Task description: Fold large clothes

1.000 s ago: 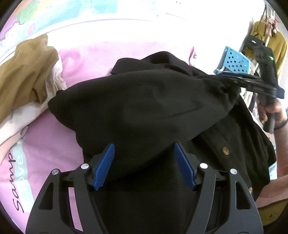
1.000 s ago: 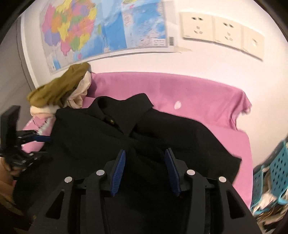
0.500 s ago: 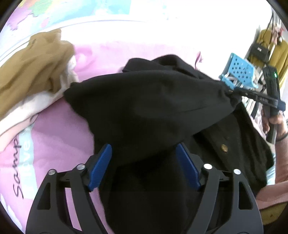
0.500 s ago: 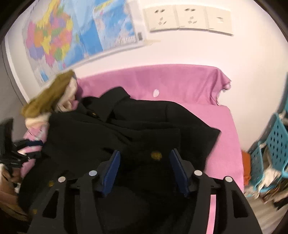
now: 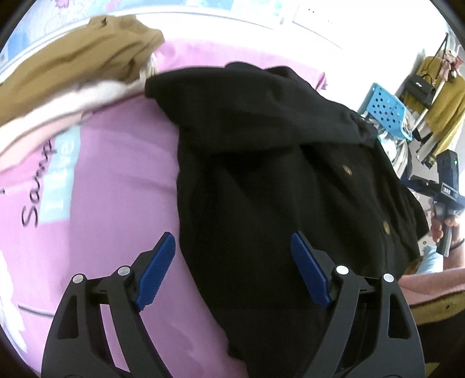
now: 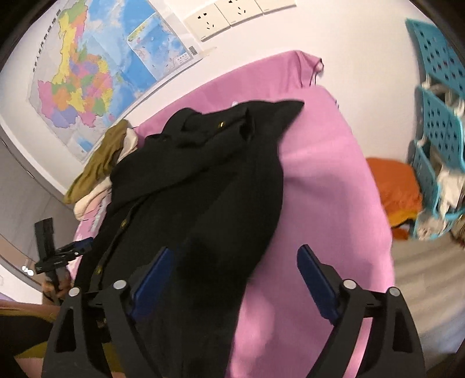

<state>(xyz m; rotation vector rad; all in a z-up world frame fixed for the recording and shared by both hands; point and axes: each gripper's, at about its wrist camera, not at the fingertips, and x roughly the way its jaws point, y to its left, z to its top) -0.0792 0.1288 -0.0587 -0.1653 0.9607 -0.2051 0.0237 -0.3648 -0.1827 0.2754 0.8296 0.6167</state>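
A black garment [image 5: 261,174] with gold buttons lies folded over on the pink sheet [image 5: 116,174]. My left gripper [image 5: 232,237] hangs over its near left edge, jaws opening. One blue pad is above the sheet, the other above the cloth, and neither presses on it. In the right wrist view the same garment [image 6: 209,180] runs from the near edge toward the wall. My right gripper [image 6: 235,248] stands over its near end, jaws opening wide, with cloth below them but not pinched. Each gripper shows in the other's view, the right gripper [image 5: 444,186] and the left gripper [image 6: 58,256], both in a hand.
An olive-brown garment [image 5: 72,58] on cream clothes is piled at the sheet's far left corner. Blue plastic baskets [image 6: 436,116] and an orange bundle [image 6: 398,189] stand right of the bed. A map [image 6: 87,72] and sockets [image 6: 221,17] are on the wall.
Both grippers have spread their jaws and let the black cloth go. The lifted fold now lies flat on the garment. Both hands have drawn apart and the right one has rolled.
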